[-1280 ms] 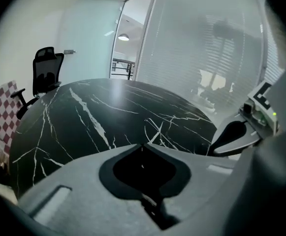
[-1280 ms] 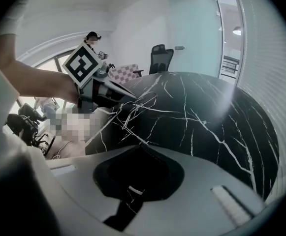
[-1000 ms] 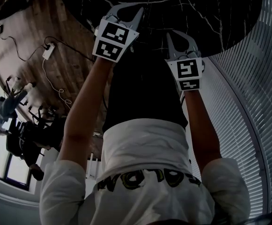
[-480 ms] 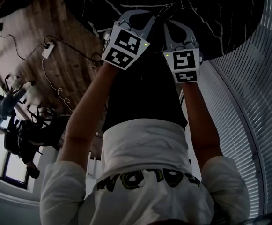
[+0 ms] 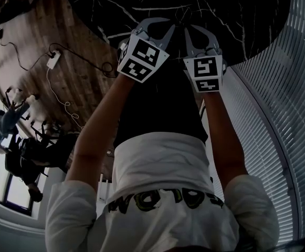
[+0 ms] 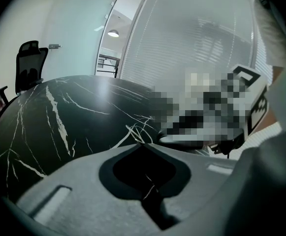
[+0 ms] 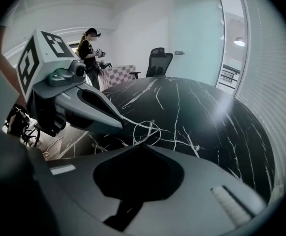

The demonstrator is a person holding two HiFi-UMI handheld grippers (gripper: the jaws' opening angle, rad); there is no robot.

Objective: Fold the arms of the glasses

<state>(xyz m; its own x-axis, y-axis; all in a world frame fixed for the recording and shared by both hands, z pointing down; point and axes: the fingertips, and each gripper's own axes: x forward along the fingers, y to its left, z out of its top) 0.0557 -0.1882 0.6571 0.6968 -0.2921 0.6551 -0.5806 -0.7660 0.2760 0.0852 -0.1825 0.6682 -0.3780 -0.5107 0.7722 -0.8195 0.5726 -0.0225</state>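
Thin wire-rimmed glasses (image 7: 145,129) lie on the black marble table (image 7: 206,122), close to its near edge; in the left gripper view the glasses (image 6: 135,131) show as pale thin lines. My left gripper (image 6: 142,144) is shut, its tips right at the glasses. My right gripper (image 7: 140,145) is shut too, with the frame just beyond its tips. Whether either tip touches the glasses I cannot tell. In the head view the left gripper (image 5: 162,24) and right gripper (image 5: 198,33) sit side by side over the table edge. The left gripper (image 7: 119,126) reaches in from the left.
A black office chair (image 7: 157,60) stands behind the table, and a person (image 7: 88,48) stands farther back. A glass wall with blinds (image 5: 278,114) curves along the right. Cables and a power strip (image 5: 54,56) lie on the wooden floor at left.
My left gripper has moved right, toward the right gripper. The right gripper has crept up and left over the table edge. Both stayed shut.
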